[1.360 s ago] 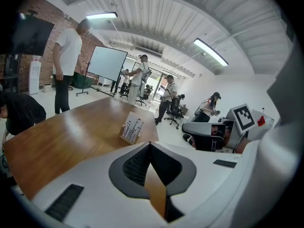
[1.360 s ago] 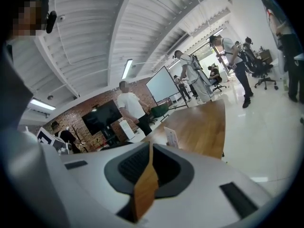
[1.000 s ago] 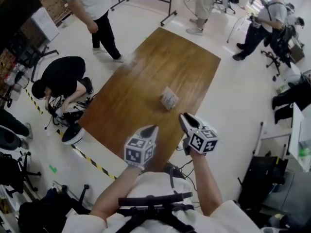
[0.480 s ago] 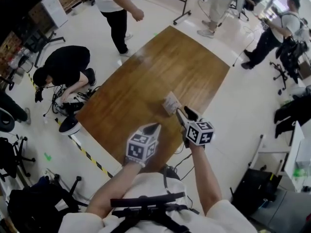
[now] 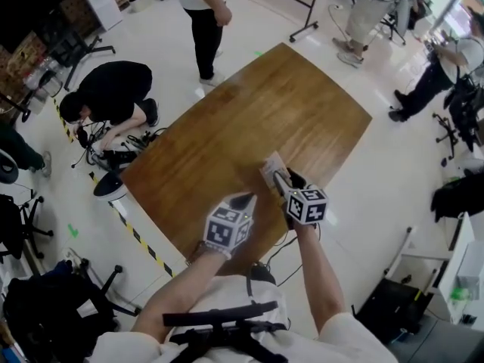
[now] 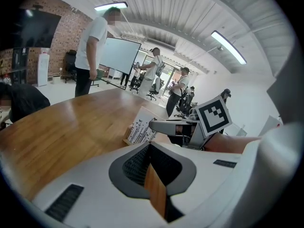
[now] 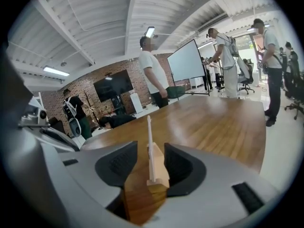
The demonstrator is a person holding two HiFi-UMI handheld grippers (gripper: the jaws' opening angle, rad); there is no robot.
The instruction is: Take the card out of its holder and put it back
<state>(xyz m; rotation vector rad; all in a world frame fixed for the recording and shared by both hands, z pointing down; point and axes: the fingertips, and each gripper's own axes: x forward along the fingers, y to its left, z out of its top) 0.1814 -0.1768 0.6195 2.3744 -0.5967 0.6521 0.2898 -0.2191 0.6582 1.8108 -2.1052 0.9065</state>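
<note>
At lower centre of the head view my left gripper (image 5: 243,200) hangs with jaws together and empty, and just right of it my right gripper (image 7: 151,150) stands wide astride the upright card (image 7: 148,127), pads clear of it, seated in its holder (image 7: 157,175) on the table (image 5: 287,104).

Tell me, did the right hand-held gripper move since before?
Yes. The right hand-held gripper went forward over the table, right up to the card holder.
</note>
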